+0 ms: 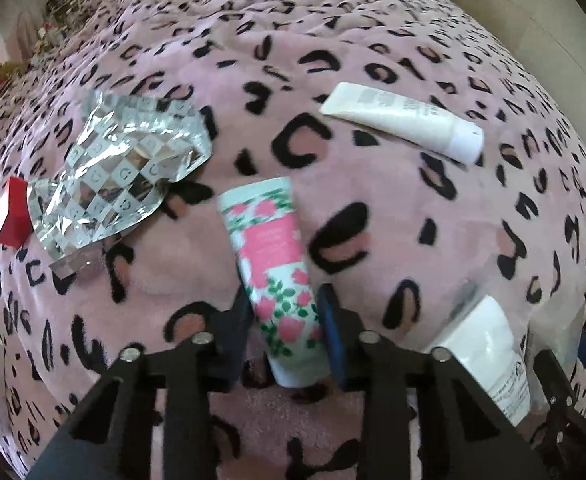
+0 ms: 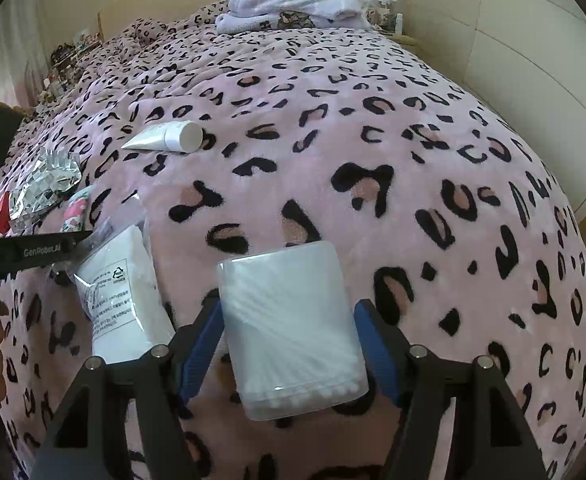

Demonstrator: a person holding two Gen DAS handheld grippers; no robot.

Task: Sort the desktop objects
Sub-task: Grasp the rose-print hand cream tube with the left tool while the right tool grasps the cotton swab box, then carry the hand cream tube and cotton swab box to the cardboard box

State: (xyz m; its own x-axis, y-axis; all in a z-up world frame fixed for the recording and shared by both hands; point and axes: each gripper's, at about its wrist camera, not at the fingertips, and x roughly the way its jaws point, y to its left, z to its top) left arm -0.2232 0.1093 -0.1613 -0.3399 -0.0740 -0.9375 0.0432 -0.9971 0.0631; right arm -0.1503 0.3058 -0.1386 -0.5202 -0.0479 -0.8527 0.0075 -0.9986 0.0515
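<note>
In the left wrist view my left gripper (image 1: pixel 283 312) is shut on a floral pink-and-green tube (image 1: pixel 271 264), its cap end toward the camera. A white tube (image 1: pixel 405 120) lies further off to the right. In the right wrist view my right gripper (image 2: pixel 287 320) is shut on a clear round box of cotton swabs (image 2: pixel 293 332). A white packet in clear plastic (image 2: pixel 121 296) lies just left of it; it also shows in the left wrist view (image 1: pixel 489 352). The white tube (image 2: pixel 169 138) lies far left.
Everything lies on a pink leopard-print blanket (image 1: pixel 373 208). A crumpled silver foil bag (image 1: pixel 121 168) and a small red box (image 1: pixel 11 212) lie at the left. Folded lilac towels (image 2: pixel 293 10) sit at the far end. A cream wall (image 2: pixel 533 60) runs along the right.
</note>
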